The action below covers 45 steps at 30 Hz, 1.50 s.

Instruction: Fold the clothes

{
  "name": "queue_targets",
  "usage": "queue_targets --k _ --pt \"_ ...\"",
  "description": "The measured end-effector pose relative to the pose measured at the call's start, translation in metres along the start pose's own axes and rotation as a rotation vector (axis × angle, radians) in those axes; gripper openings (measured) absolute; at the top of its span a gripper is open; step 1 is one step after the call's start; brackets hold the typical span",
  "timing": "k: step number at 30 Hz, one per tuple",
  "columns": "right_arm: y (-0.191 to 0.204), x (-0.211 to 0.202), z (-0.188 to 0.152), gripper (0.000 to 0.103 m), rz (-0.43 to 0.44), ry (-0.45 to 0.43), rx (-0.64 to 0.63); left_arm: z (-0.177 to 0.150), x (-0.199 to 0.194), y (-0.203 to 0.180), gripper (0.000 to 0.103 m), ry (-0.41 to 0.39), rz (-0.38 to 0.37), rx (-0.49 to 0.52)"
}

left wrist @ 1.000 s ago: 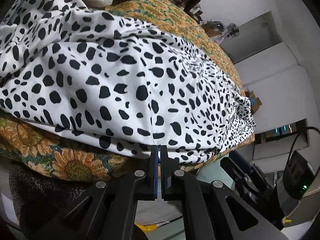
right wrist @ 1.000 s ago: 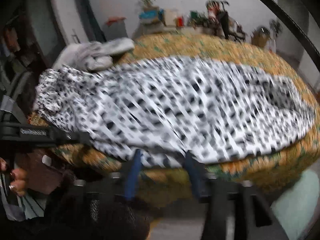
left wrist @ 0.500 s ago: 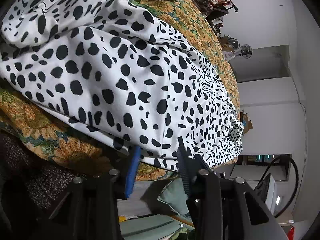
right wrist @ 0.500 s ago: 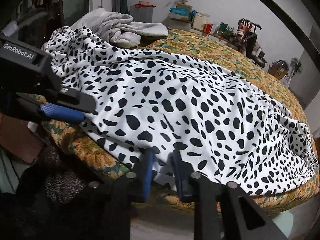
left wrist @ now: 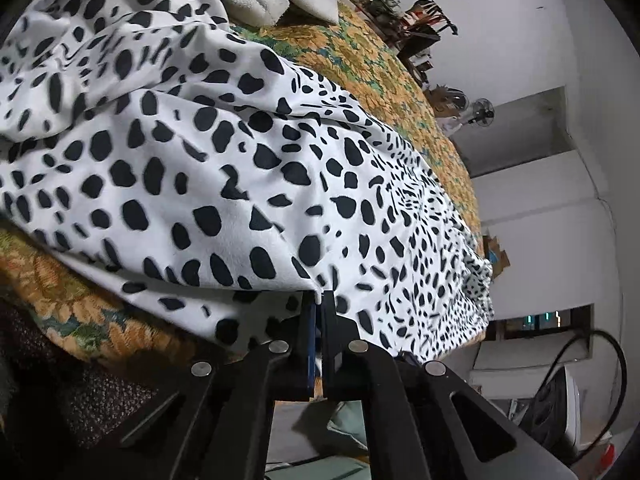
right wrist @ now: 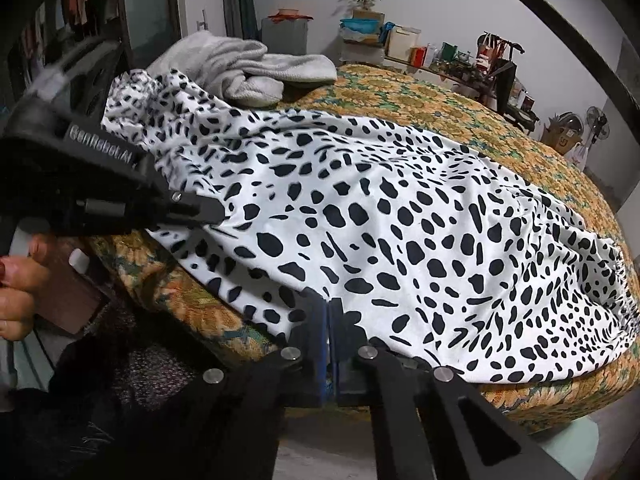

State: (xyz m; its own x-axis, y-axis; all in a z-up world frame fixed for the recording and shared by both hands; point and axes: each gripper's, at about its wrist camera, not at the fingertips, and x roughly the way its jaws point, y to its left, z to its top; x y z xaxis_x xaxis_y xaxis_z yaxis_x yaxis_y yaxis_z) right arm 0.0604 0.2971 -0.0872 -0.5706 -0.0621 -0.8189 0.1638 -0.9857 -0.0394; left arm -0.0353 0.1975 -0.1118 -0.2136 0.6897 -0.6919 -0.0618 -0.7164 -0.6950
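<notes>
Left wrist view: the left gripper is clamped on the near hem of the spotted garment, a pinch of white cloth rising between its blue pads; half a second ago those jaws stood apart around the same hem with nothing pressed, and a second ago they were closed in front of it, so they have opened and just closed again, this time on cloth. In the right wrist view the right gripper is likewise clenched on the garment's near edge, further along the hem; a second ago its jaws stood wide in a blurred frame, half a second ago they had narrowed around the edge, and they have just finished closing with fabric between them. The left gripper shows in that view at the left, its tip on the cloth, with the person's hand behind it.

The garment lies spread across the sunflower bedspread, its near hem along the bed's front edge where both grippers grip it; its far end reaches towards the right side of the bed. A grey towel is bunched at the far left, touching the garment's upper corner. Beyond the garment a broad strip of bedspread lies bare up to a cluttered shelf against the wall; a fan stands past the right end.
</notes>
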Motion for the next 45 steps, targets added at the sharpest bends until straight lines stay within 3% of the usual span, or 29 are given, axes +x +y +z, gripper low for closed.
queue_targets --k 3,6,8,12,16,17,19,24,26,28,33,35,37,39,45 --pt "0.003 -0.006 -0.005 0.002 0.041 0.01 -0.003 -0.007 -0.019 0.002 0.001 0.018 -0.031 0.032" --pt "0.0 0.007 -0.016 0.001 0.099 0.061 0.064 -0.013 -0.014 0.008 0.001 0.031 -0.004 0.038" --pt "-0.001 0.014 -0.021 0.001 0.093 0.082 0.082 -0.015 -0.001 0.014 0.001 0.055 0.019 0.018" --pt "-0.005 -0.001 -0.02 0.002 0.104 0.06 0.116 -0.016 0.008 0.01 0.001 0.047 0.047 0.037" --pt "-0.015 -0.026 -0.004 0.006 0.055 -0.042 0.147 -0.018 0.007 0.011 0.001 0.046 0.041 0.043" --pt "-0.018 -0.026 0.0 0.008 0.032 -0.054 0.154 -0.02 0.007 0.012 0.001 0.045 0.039 0.045" --pt "-0.024 -0.021 0.008 0.034 -0.011 -0.057 0.178 -0.023 0.005 0.011 0.001 0.045 0.047 0.062" --pt "-0.031 0.005 0.019 0.039 -0.077 -0.016 0.233 -0.032 0.003 0.016 0.001 0.032 0.056 0.092" --pt "-0.028 0.022 0.013 0.039 -0.087 0.069 0.251 -0.032 -0.001 0.02 0.001 0.016 0.12 0.107" --pt "-0.027 0.021 0.003 0.04 -0.088 0.036 0.287 -0.03 -0.007 0.025 0.001 -0.008 0.193 0.118" --pt "-0.03 0.011 -0.019 0.041 -0.068 -0.011 0.403 -0.022 -0.036 0.028 0.002 -0.077 0.234 0.167" --pt "-0.03 0.008 -0.027 0.041 -0.064 -0.033 0.444 -0.016 -0.047 0.028 0.011 -0.131 0.241 0.188" --pt "-0.025 0.007 -0.029 0.041 -0.1 -0.043 0.456 -0.012 -0.057 0.03 0.046 -0.201 0.23 0.195" --pt "-0.019 0.007 -0.029 0.041 -0.138 -0.052 0.463 -0.007 -0.066 0.035 0.062 -0.266 0.221 0.196" --pt "-0.02 0.006 -0.032 0.041 -0.124 -0.088 0.497 0.014 -0.089 0.071 0.062 -0.344 0.298 0.126"
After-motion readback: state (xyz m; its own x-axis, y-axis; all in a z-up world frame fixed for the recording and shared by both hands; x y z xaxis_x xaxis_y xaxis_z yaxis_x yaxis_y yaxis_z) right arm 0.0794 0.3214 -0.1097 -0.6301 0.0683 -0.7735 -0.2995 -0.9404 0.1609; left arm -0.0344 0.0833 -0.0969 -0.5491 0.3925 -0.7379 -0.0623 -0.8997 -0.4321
